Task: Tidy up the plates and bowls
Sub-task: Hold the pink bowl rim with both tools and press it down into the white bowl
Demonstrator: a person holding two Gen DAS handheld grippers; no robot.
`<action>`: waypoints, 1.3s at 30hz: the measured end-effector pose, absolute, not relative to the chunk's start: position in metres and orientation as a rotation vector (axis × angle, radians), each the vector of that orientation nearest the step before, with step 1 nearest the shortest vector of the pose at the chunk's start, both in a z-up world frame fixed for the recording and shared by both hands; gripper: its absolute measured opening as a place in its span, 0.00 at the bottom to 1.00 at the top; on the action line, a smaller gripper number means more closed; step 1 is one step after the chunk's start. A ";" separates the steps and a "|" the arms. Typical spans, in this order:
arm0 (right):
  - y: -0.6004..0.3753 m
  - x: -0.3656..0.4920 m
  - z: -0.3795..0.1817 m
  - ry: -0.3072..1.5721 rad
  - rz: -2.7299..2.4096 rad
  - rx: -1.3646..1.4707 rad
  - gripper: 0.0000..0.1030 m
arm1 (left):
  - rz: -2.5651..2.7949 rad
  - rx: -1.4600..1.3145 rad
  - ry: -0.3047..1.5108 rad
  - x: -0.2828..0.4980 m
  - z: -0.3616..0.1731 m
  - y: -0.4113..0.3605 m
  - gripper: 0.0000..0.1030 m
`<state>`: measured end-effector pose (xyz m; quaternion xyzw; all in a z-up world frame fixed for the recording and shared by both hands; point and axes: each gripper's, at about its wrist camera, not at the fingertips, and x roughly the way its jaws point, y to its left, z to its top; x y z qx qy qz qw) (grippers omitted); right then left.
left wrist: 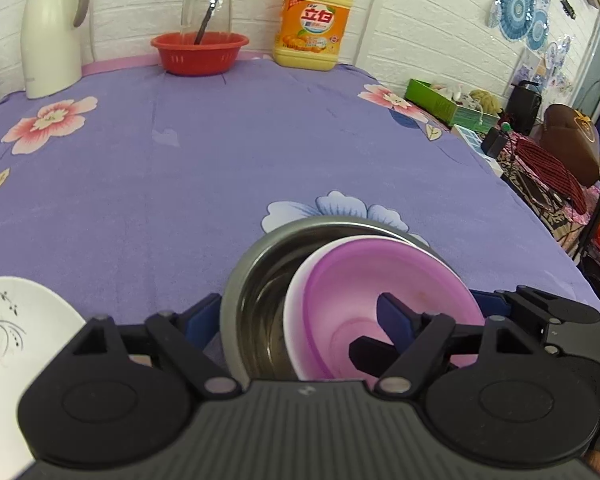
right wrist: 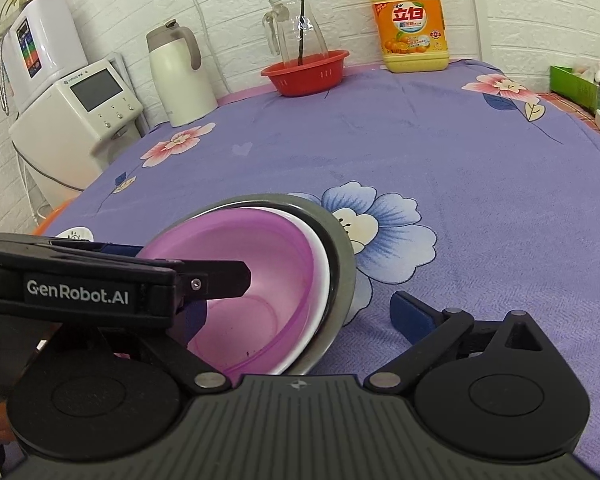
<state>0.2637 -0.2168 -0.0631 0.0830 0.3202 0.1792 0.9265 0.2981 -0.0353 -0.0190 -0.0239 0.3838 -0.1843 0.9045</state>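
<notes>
Left gripper (left wrist: 296, 314) sits closest to the lens with its jaws spread wide and gripping nothing. One finger is outside the nested bowls and the other reaches down into them. The right gripper (right wrist: 302, 314) is likewise released, straddling the opposite wall of the stack with one pad inside and one over the cloth. Beneath them is a table draped in a purple floral tablecloth (left wrist: 180, 168). A white plate with a black vine pattern (left wrist: 20, 340) lies at its near left corner, apart from the bowls. The steel bowl (left wrist: 260, 264) rests close to the near edge and carries a white bowl (left wrist: 296, 300), which holds a pink bowl (left wrist: 364, 276). Both inner bowls are tilted rather than seated flat. The stacking step appears nearly done, and what remains is likely to settle the inner bowls level. That probably calls for a light nudge on the raised rims with the jaws left released, the steel bowl steadied from outside so it does not skid on the cloth. Pinching a thin rim hard could tip the whole stack. The plate has yet to be dealt with.
</notes>
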 end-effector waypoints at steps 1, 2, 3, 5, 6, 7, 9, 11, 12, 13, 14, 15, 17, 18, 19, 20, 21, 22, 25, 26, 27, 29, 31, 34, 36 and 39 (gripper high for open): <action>-0.217 0.264 -0.063 0.656 0.373 0.168 1.00 | -0.397 -0.043 0.792 0.298 -0.020 -0.034 0.77; -0.216 0.264 -0.064 0.656 0.380 0.164 1.00 | -0.409 -0.033 0.793 0.298 -0.020 -0.033 0.77; -0.216 0.264 -0.064 0.656 0.387 0.154 1.00 | -0.414 -0.015 0.796 0.298 -0.020 -0.033 0.76; -0.212 0.265 -0.065 0.653 0.395 0.106 1.00 | -0.394 0.019 0.805 0.299 -0.021 -0.033 0.76; -0.211 0.265 -0.066 0.650 0.394 0.086 1.00 | -0.385 0.018 0.813 0.301 -0.022 -0.032 0.76; -0.211 0.265 -0.066 0.646 0.392 0.086 1.00 | -0.382 0.013 0.818 0.302 -0.022 -0.030 0.76; -0.212 0.265 -0.067 0.643 0.390 0.085 1.00 | -0.371 0.020 0.820 0.303 -0.023 -0.028 0.76; -0.213 0.266 -0.065 0.656 0.392 0.081 1.00 | -0.358 0.014 0.812 0.303 -0.024 -0.028 0.76; -0.213 0.267 -0.063 0.675 0.374 0.088 1.00 | -0.359 -0.001 0.812 0.303 -0.023 -0.026 0.77; -0.213 0.266 -0.060 0.674 0.362 0.088 1.00 | -0.361 -0.017 0.815 0.304 -0.022 -0.025 0.77; -0.212 0.263 -0.058 0.659 0.363 0.071 1.00 | -0.363 -0.026 0.819 0.305 -0.021 -0.024 0.77; -0.210 0.261 -0.056 0.644 0.362 0.047 1.00 | -0.366 -0.030 0.818 0.306 -0.021 -0.024 0.77; -0.210 0.260 -0.055 0.636 0.359 0.037 1.00 | -0.363 -0.015 0.813 0.305 -0.021 -0.024 0.75; -0.211 0.262 -0.056 0.641 0.366 0.048 1.00 | -0.358 0.001 0.806 0.304 -0.022 -0.025 0.73; -0.213 0.264 -0.059 0.647 0.372 0.065 1.00 | -0.355 0.001 0.791 0.303 -0.022 -0.024 0.70; -0.215 0.266 -0.061 0.648 0.397 0.093 1.00 | -0.357 -0.001 0.786 0.302 -0.022 -0.023 0.69; -0.216 0.267 -0.063 0.654 0.422 0.133 0.99 | -0.365 -0.001 0.781 0.301 -0.021 -0.023 0.62; -0.216 0.267 -0.063 0.653 0.435 0.150 0.91 | -0.378 0.005 0.773 0.299 -0.020 -0.024 0.51; -0.207 0.264 -0.061 0.649 0.418 0.134 0.92 | -0.390 -0.041 0.792 0.299 -0.018 -0.027 0.38; -0.206 0.264 -0.060 0.653 0.410 0.137 0.92 | -0.384 -0.047 0.796 0.299 -0.018 -0.029 0.39; -0.206 0.264 -0.059 0.656 0.401 0.142 0.92 | -0.380 -0.061 0.802 0.299 -0.018 -0.031 0.38; -0.207 0.260 -0.056 0.652 0.374 0.143 0.92 | -0.380 -0.079 0.792 0.296 -0.014 -0.035 0.38; -0.213 0.255 -0.051 0.639 0.351 0.143 0.92 | -0.394 -0.095 0.772 0.291 -0.008 -0.041 0.38; -0.220 0.244 -0.041 0.609 0.315 0.134 0.93 | -0.413 -0.108 0.742 0.284 0.000 -0.048 0.38; -0.223 0.239 -0.036 0.599 0.302 0.132 0.93 | -0.419 -0.106 0.728 0.278 0.004 -0.051 0.38; -0.224 0.233 -0.032 0.593 0.300 0.133 0.93 | -0.414 -0.117 0.722 0.269 0.009 -0.047 0.38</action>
